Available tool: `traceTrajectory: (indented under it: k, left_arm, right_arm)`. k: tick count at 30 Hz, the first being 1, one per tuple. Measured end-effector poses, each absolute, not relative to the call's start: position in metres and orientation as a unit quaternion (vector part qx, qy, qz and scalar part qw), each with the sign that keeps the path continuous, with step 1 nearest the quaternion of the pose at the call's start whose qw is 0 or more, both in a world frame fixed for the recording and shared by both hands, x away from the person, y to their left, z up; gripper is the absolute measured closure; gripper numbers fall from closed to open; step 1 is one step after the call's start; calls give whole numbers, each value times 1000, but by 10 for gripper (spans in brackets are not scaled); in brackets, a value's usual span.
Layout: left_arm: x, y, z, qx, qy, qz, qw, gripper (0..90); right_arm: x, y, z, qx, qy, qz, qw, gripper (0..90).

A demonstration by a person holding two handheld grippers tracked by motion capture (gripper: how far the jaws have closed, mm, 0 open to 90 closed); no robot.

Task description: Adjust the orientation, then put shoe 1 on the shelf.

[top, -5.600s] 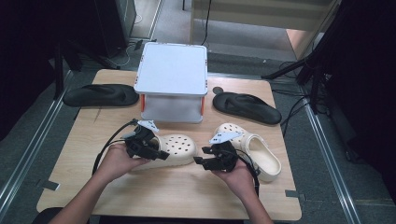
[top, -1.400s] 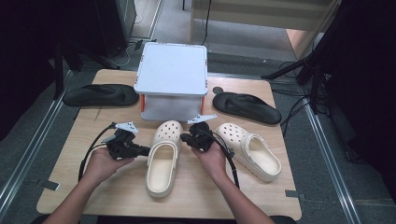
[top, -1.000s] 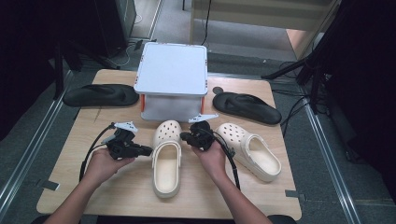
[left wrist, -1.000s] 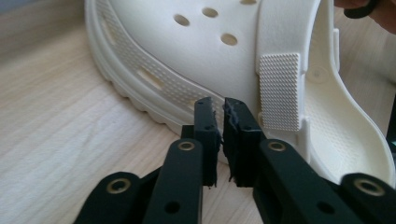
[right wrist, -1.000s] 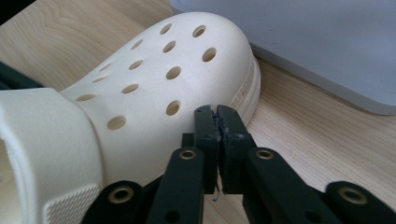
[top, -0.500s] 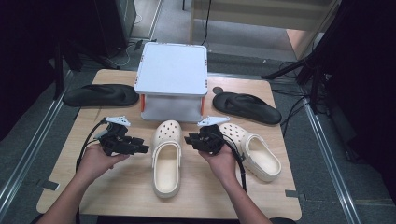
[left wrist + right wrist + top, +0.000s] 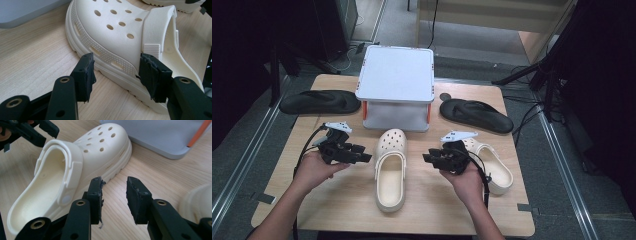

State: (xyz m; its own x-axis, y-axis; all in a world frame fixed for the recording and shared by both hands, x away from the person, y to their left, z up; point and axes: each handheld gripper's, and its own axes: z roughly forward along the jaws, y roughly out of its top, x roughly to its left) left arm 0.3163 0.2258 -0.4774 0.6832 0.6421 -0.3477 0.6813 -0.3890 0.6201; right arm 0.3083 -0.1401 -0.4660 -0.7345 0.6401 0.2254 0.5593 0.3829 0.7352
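Both grippers, left [image 7: 362,158] and right [image 7: 428,158], have released the clog [image 7: 390,167], jaws spread, backing away.

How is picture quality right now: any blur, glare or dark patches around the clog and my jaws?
High view: table evenly lit, floor around it dark, the centre clog slightly soft but readable. Left gripper view: sharp on the clog's holes and sole, no glare; the left gripper is crisp. Right gripper view: clog bright but not washed out; the right gripper is clear, the box behind softer.

I see a grey box [image 7: 396,87] standing at the far middle of the bench [image 7: 337,210]. One black sandal [image 7: 319,101] lies left of it, another black sandal [image 7: 477,114] right.
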Motion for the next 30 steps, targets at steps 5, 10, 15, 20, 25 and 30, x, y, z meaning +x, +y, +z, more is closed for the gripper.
traceTrajectory:
  k: [5,10,15,20,25,30]
  left_arm:
    - [318,226,-477,832,399,-26,386,467]
    - [321,226,-476,832,397,-25,387,464]
    - [325,227,-475,832,396,-23,388,458]
    - [329,226,-474,833,394,-20,389,457]
    - [333,225,-475,837,391,-16,384,454]
    - [336,224,-476,837,388,-10,386,448]
  right_arm:
    - [297,-161,-463,364,829,419,58,642]
    - [290,-181,-462,376,825,417,66,634]
    - [289,-197,-459,395,813,422,70,622]
    - [287,-211,-458,406,809,418,78,622]
    - [282,-227,-456,421,800,419,91,622]
    - [276,-243,-455,433,795,414,100,622]
